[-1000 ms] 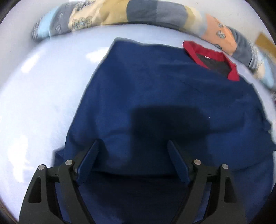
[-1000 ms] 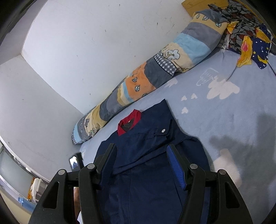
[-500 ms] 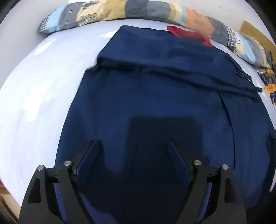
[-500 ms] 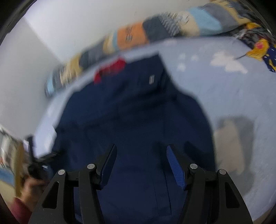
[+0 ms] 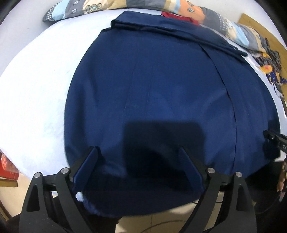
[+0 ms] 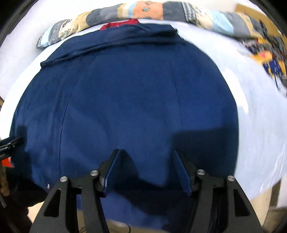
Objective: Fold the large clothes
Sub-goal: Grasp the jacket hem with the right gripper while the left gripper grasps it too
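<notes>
A large navy blue garment [image 5: 161, 86] with a red collar [image 5: 179, 17] lies spread flat on a pale blue bed sheet [image 5: 35, 80]; a folded band runs across its far end. It fills the right wrist view too [image 6: 125, 98], red collar [image 6: 122, 24] at the far end. My left gripper [image 5: 138, 157] is open just above the garment's near hem. My right gripper [image 6: 146, 157] is open over the near hem, further right. Each gripper's tip shows at the edge of the other view. Neither holds cloth.
A long patchwork bolster pillow [image 5: 224, 28] lies along the far side by the wall. A crumpled patterned cloth [image 5: 269, 68] sits at the far right. The bed's near edge and floor [image 5: 161, 222] are just below the grippers. A red object [image 5: 7, 166] shows at left.
Both grippers have pulled back toward the near edge of the bed and dropped low over the garment's hem. The right view has swung down from the wall. The garment has not moved.
</notes>
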The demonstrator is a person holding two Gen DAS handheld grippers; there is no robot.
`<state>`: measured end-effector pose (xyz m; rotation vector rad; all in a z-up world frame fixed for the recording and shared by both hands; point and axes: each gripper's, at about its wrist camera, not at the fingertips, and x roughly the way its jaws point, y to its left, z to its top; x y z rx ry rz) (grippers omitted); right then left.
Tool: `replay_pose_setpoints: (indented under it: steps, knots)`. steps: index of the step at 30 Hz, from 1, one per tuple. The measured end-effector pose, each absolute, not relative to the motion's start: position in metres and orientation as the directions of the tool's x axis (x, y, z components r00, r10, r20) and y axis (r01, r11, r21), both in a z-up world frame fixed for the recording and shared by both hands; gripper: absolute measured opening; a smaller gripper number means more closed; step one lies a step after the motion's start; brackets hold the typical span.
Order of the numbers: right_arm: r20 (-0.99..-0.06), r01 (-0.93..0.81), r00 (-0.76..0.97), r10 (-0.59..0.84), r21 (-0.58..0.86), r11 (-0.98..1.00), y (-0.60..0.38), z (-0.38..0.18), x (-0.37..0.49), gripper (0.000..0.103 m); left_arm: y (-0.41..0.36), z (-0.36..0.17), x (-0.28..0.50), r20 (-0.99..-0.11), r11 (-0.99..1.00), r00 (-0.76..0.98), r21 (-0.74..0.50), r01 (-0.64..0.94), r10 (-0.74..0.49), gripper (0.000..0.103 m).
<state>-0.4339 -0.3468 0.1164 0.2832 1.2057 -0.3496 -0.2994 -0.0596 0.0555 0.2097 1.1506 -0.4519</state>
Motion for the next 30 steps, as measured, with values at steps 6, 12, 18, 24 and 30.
replay_pose_setpoints:
  steps: [6, 12, 18, 24, 30]
  knots:
    - [-0.936, 0.606, 0.350, -0.044, 0.190, 0.773, -0.397, 0.126, -0.489, 0.045, -0.012, 0.089, -0.298, -0.864, 0.923, 0.410, -0.141, 0.359, -0.292, 0.091]
    - [-0.862, 0.740, 0.500, -0.077, 0.380, 0.555, -0.447, 0.147, -0.539, 0.051, 0.061, 0.089, -0.265, -0.835, 0.926, 0.413, -0.373, 0.063, -0.364, 0.092]
    - [-0.861, 0.765, 0.509, 0.023, 0.464, 0.447, -0.457, 0.120, -0.548, 0.051, 0.068, 0.071, -0.265, -0.836, 0.910, 0.396, -0.416, -0.004, -0.380, 0.092]
    - [-0.877, 0.731, 0.467, 0.117, 0.457, 0.506, -0.434, 0.099, -0.523, 0.051, 0.057, 0.053, -0.264, -0.854, 0.899, 0.313, -0.438, 0.001, -0.416, 0.092]
    - [-0.867, 0.705, 0.482, 0.129, 0.471, 0.531, -0.429, 0.104, -0.519, 0.040, 0.029, 0.053, -0.286, -0.876, 0.909, 0.257, -0.362, 0.209, -0.408, 0.055]
